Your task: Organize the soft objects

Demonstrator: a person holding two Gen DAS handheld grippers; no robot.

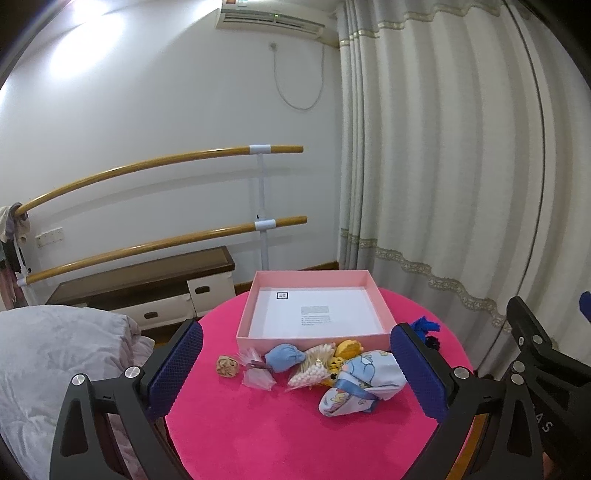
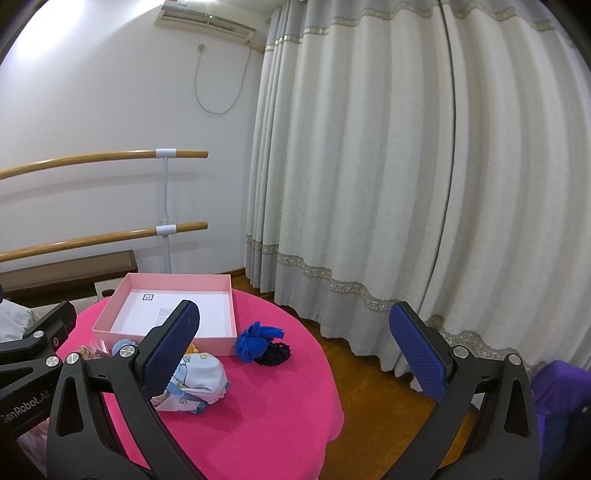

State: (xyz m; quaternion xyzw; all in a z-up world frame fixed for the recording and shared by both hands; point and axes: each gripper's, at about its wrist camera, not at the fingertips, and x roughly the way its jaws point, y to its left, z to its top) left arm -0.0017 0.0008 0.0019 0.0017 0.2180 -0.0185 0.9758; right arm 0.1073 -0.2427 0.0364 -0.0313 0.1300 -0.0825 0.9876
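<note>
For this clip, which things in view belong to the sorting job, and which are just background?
Job:
pink box
light blue pouch
cartoon-print cloth
cotton swab bag
royal blue pouch
dark knit piece
left hand-held gripper, open
right hand-held gripper, open

Background:
curtain
wooden rails
air conditioner
grey bedding

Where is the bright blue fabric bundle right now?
In the right wrist view, the blue bundle lies on the pink tablecloth beside the pink box's near right corner, touching a dark net scrunchie.
</note>
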